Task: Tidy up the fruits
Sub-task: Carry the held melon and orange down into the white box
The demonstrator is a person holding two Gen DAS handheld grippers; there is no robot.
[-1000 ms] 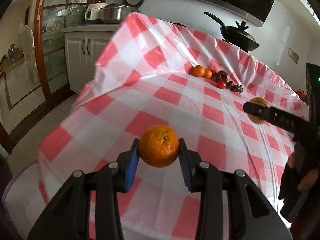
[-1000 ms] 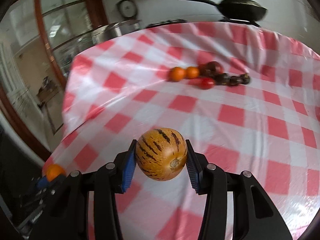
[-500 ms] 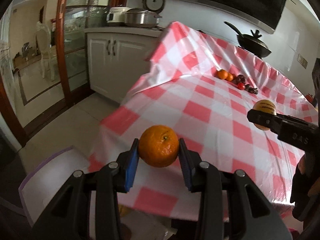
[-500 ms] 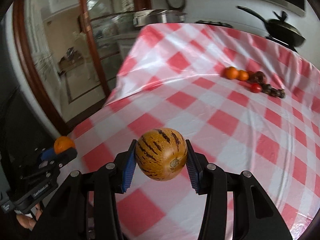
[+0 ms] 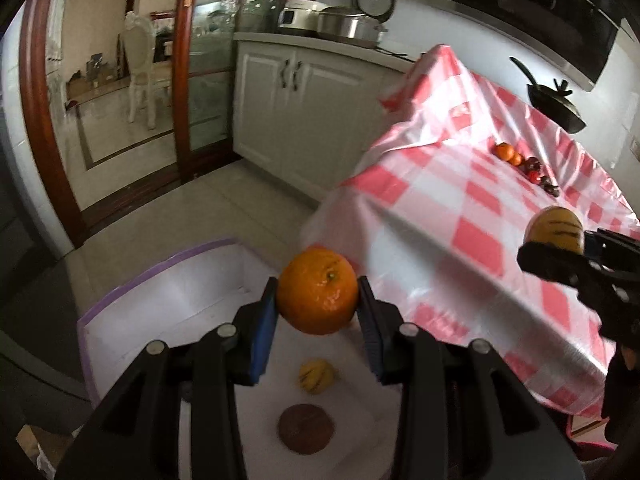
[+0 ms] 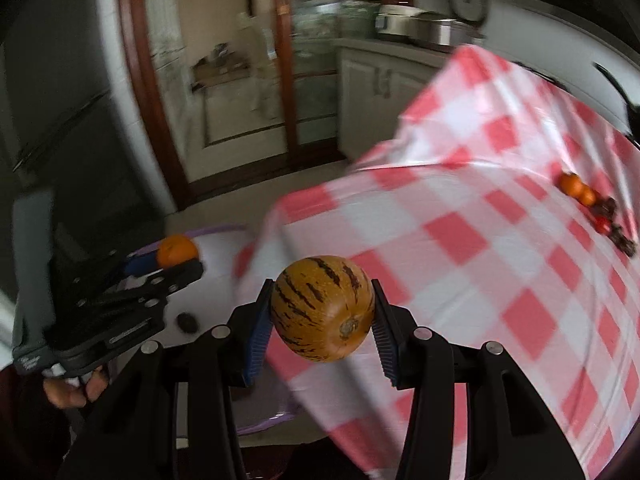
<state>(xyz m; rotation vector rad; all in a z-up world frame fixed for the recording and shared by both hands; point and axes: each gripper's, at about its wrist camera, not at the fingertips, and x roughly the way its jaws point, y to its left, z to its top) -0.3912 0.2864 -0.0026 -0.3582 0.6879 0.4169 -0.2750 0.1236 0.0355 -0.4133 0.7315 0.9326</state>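
Orange (image 5: 317,297) clamped in left gripper (image 5: 318,320) above white bin (image 5: 168,300); right gripper (image 6: 322,320) clamps melon (image 6: 322,308) at tablecloth edge (image 6: 260,280)

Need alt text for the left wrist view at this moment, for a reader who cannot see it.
The left gripper clamps an orange above a white bin holding a small striped melon and a brown fruit. At right, a checkered tablecloth.

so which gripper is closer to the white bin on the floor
Left. The left gripper, shut on the orange, hangs right over the white bin. The right gripper, shut on the striped melon, is off to the side, above the table edge.
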